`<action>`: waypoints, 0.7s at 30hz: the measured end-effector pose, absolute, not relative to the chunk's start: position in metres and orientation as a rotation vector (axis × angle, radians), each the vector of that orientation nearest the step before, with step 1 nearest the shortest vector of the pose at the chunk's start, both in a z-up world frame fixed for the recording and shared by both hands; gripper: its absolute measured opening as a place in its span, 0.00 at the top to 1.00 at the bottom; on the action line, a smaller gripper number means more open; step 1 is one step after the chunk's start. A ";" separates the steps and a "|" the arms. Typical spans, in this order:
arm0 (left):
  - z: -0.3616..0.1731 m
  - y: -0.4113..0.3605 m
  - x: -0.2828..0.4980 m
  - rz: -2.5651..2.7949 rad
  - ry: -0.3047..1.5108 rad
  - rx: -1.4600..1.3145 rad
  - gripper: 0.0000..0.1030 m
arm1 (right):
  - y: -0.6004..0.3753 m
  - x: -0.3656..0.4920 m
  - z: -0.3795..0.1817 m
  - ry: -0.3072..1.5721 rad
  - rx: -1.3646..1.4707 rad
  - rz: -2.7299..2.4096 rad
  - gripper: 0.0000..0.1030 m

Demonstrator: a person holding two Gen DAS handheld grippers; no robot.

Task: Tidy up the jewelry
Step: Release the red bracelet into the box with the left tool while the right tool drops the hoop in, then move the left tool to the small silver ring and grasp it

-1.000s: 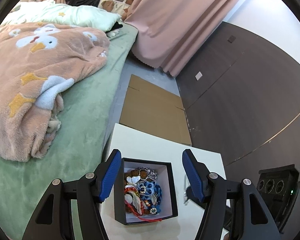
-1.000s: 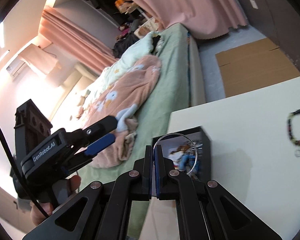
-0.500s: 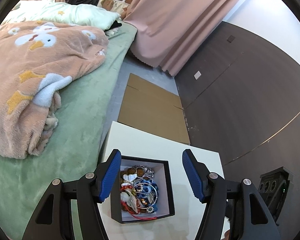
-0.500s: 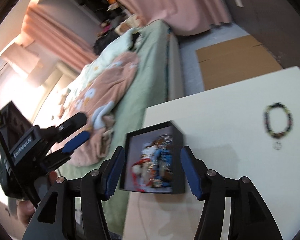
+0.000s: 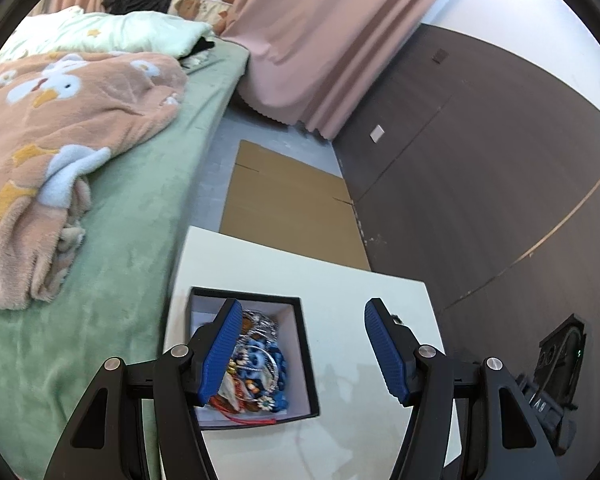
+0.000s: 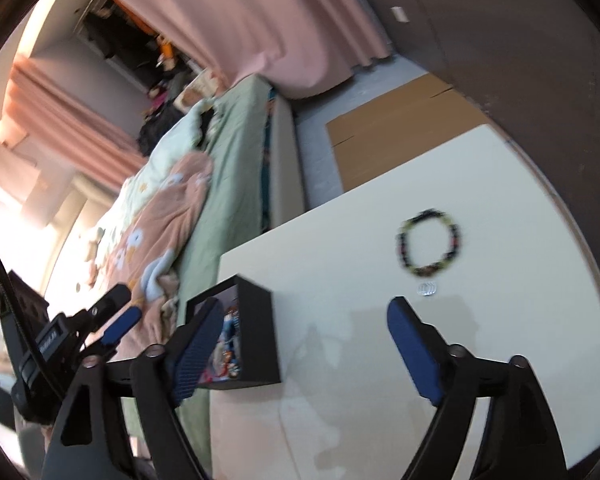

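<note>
A black box [image 5: 305, 364] with a white lining holds a heap of jewelry [image 5: 260, 364]: beads, blue pieces, silver bangles. It stands at the left edge of a white table [image 5: 340, 280]. My left gripper [image 5: 300, 352] is open and empty above the box's right side. In the right wrist view the box [image 6: 256, 332] is at lower left, and a dark beaded bracelet [image 6: 430, 244] lies on the table [image 6: 340, 240] with a small silver ring [image 6: 427, 288] just below it. My right gripper [image 6: 300, 348] is open and empty, right of the box.
A green bed [image 5: 132, 200] with a peach blanket [image 5: 60, 120] runs along the table's left side. Flat cardboard [image 5: 288, 208] lies on the floor beyond the table. Pink curtains [image 5: 332, 40] and a dark wall [image 5: 480, 160] stand behind. The left gripper shows in the right wrist view [image 6: 100, 320].
My right gripper opened and let the silver bangle go into the box, then swung right toward the beaded bracelet. My left gripper shifted right, so the box now sits lower left.
</note>
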State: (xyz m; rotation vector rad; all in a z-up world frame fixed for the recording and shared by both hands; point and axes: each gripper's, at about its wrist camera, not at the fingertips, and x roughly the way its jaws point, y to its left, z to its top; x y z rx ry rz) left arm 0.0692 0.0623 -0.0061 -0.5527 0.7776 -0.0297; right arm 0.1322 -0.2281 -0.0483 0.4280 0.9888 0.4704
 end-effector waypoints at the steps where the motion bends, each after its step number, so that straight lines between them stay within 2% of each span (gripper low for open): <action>1: -0.007 0.058 0.070 -0.037 0.778 -0.546 0.37 | -0.234 0.132 -0.047 0.988 0.440 0.460 0.17; 4: -0.007 0.046 0.072 -0.058 0.773 -0.535 0.34 | -0.253 0.133 -0.046 0.980 0.491 0.427 0.17; 5: -0.008 0.041 0.073 -0.066 0.773 -0.530 0.31 | -0.259 0.134 -0.046 0.979 0.503 0.416 0.17; 7: -0.008 0.031 0.074 -0.082 0.762 -0.522 0.18 | -0.270 0.135 -0.047 0.977 0.524 0.388 0.17; 9: -0.007 0.022 0.076 -0.097 0.755 -0.507 0.15 | -0.279 0.136 -0.048 0.978 0.540 0.369 0.17; 21: -0.022 -0.050 0.094 -0.181 0.817 -0.306 0.14 | -0.315 0.139 -0.050 0.996 0.543 0.277 0.17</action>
